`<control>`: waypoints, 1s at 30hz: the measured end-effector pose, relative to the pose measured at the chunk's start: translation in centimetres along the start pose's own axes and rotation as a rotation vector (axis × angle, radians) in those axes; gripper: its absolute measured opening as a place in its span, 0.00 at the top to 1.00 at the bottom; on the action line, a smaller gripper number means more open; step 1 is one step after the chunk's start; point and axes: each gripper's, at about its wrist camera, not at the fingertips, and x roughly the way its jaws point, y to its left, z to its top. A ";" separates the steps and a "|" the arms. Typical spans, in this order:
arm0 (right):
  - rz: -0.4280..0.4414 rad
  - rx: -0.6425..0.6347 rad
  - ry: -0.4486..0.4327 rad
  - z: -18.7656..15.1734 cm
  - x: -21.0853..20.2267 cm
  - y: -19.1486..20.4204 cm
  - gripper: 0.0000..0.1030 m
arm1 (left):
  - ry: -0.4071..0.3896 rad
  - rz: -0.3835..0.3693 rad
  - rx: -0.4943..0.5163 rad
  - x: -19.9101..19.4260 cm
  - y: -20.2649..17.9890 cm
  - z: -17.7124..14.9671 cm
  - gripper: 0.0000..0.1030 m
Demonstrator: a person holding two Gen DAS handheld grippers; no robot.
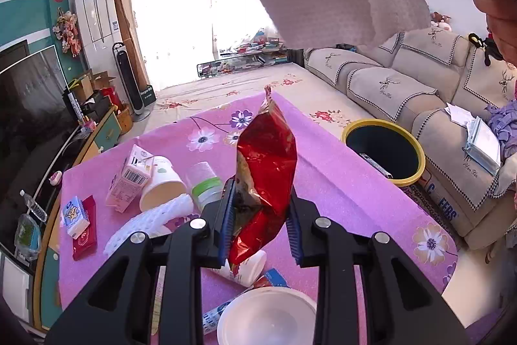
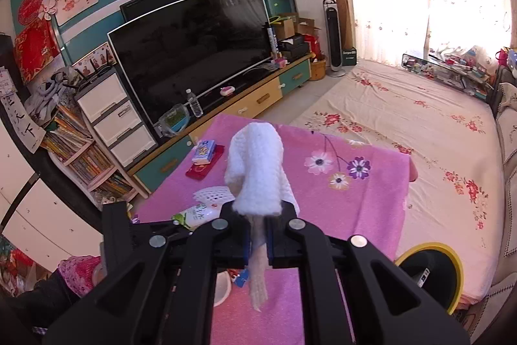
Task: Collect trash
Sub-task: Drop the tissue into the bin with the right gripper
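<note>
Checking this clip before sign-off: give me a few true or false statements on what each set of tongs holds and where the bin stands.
1. The left tongs grip a red snack bag. True.
2. The right tongs are empty. False: they are shut on a white paper towel.
3. The yellow-rimmed bin stands on the pink tablecloth. False: it stands beside the table, by the sofa.
4. A paper cup lies tipped over on the table. True.

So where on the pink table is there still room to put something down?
The pink cloth is bare on the side toward the yellow-rimmed bin, and at the far end around the printed flowers. It is crowded where the milk carton, paper cup, white foam net and tissue packs lie.
</note>
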 end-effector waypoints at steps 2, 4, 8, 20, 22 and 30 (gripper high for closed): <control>-0.048 0.019 -0.001 -0.7 -0.6 -1.7 0.93 | -0.009 0.012 0.001 -0.9 0.1 -0.4 0.72; -0.108 0.052 0.008 -1.8 -1.0 -4.3 0.93 | -0.017 0.024 -0.001 -1.7 0.2 -0.8 0.72; -0.241 0.146 0.064 -5.4 -0.8 -10.8 0.93 | -0.020 0.029 -0.011 -3.1 0.1 -1.1 0.72; -0.334 0.449 0.271 -15.8 6.1 -26.5 0.90 | 0.007 0.037 -0.009 -3.4 -1.6 -0.4 0.72; -0.351 0.455 0.305 -16.9 7.6 -27.4 0.68 | 0.014 0.038 -0.005 -3.1 -1.8 -0.3 0.72; -0.458 0.438 0.234 -18.8 6.1 -26.2 0.33 | 0.041 0.034 0.003 -2.0 -2.0 0.0 0.72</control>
